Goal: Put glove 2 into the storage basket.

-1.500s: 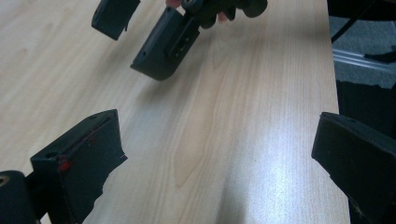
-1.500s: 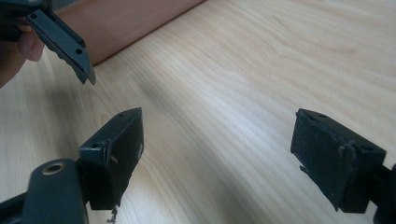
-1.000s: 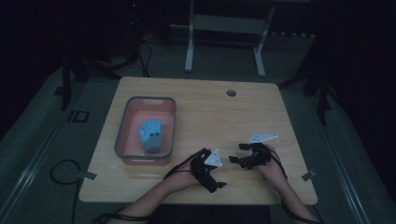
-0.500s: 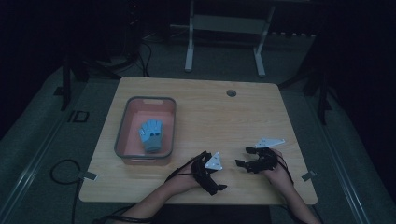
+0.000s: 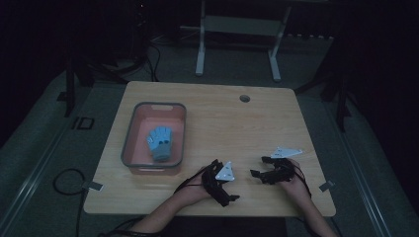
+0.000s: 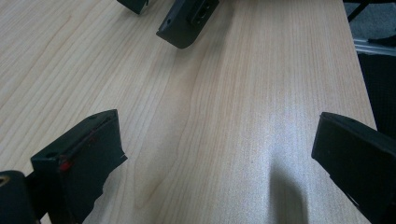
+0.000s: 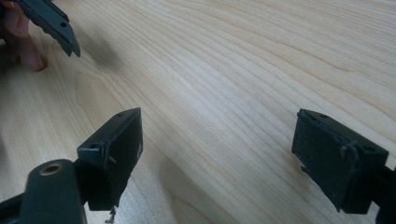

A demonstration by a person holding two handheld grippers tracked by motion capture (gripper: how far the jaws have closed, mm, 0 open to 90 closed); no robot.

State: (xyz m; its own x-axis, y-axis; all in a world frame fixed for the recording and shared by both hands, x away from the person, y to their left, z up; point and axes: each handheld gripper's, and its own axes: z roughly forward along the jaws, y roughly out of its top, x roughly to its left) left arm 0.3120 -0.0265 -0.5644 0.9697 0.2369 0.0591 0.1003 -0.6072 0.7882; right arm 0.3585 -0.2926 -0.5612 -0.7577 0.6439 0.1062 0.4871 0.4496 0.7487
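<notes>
My left gripper (image 5: 231, 183) rests near the table's front edge, held in a hand, jaws wide open over bare wood. In the left gripper view, the left gripper (image 6: 219, 140) has nothing between its jaws, and the other gripper's jaw tips (image 6: 184, 23) show ahead of it. My right gripper (image 5: 258, 167) lies a short way to the right, also open and facing the left one. The right gripper view has the right gripper (image 7: 219, 135) empty above the wood, with the left gripper's jaw tip (image 7: 49, 23) and a fingertip (image 7: 21, 44) at top left.
A pink tray with a grey rim (image 5: 129, 132) stands on the left half of the wooden table (image 5: 237, 128) and holds a blue glove (image 5: 160, 142). A round cable hole (image 5: 244, 98) sits near the far edge. The room around is dark.
The right gripper has drifted slightly toward the near edge of the table. The left gripper has barely moved. Both stay open.
</notes>
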